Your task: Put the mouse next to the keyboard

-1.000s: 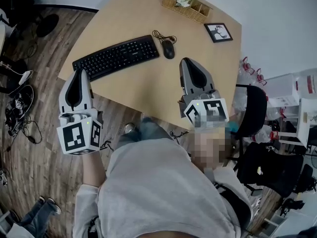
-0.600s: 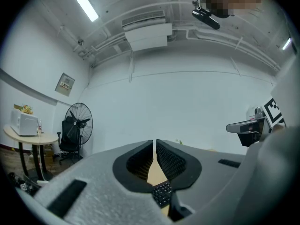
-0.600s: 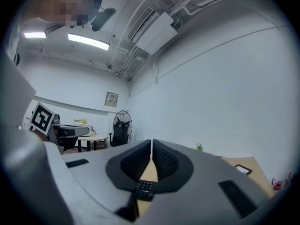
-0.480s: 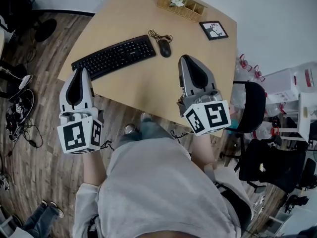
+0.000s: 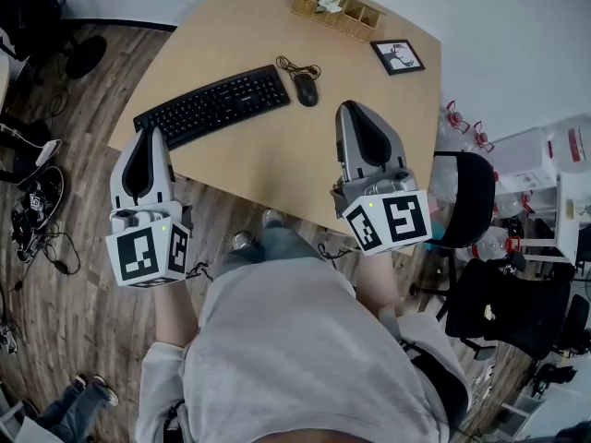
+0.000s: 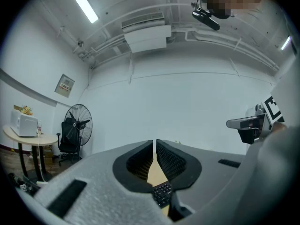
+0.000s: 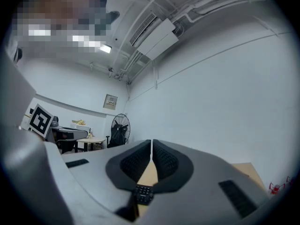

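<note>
mouse (image 5: 306, 89) lay on the wooden table (image 5: 277, 169) just beside one end of the keyboard (image 5: 212, 106), its cable (image 5: 297, 65) coiled behind it, while the left gripper (image 5: 148, 131) and right gripper (image 5: 347, 109) hovered well apart from it, jaws together and empty.

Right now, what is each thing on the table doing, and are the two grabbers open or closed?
mouse: lying flat on the table, beside one end of the keyboard, not held
keyboard: flat, keys up, untouched
mouse cable: bunched in loops behind the mouse
basket: upright, white flowers in it
picture frame: face showing upward
left gripper: shut, empty
right gripper: shut, empty
</note>
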`<state>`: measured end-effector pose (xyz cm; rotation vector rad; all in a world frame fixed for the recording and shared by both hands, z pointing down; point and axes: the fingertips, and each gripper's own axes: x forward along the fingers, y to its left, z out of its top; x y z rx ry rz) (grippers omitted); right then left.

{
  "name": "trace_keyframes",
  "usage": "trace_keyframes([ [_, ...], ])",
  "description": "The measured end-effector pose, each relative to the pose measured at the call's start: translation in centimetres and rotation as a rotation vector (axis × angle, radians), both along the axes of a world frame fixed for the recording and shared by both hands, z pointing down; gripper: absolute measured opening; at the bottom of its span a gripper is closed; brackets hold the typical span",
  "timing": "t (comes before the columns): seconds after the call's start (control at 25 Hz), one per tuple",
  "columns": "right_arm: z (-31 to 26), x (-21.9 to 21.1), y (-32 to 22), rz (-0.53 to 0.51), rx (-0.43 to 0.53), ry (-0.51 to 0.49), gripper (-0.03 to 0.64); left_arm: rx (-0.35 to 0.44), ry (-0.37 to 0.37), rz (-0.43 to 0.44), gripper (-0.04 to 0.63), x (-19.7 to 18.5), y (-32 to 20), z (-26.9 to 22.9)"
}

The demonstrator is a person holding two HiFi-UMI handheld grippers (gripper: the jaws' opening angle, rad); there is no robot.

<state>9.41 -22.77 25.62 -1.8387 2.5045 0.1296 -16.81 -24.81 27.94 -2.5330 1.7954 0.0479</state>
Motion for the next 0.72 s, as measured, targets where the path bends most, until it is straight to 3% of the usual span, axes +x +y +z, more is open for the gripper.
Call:
trace_keyframes([
  [0.72, -0.78, 0.41, -0.13, -0.002, 0.004, -0.027, 0.015, -0.008, 0.004, 0.008, 0.025, 0.58, -0.36, 0.13],
])
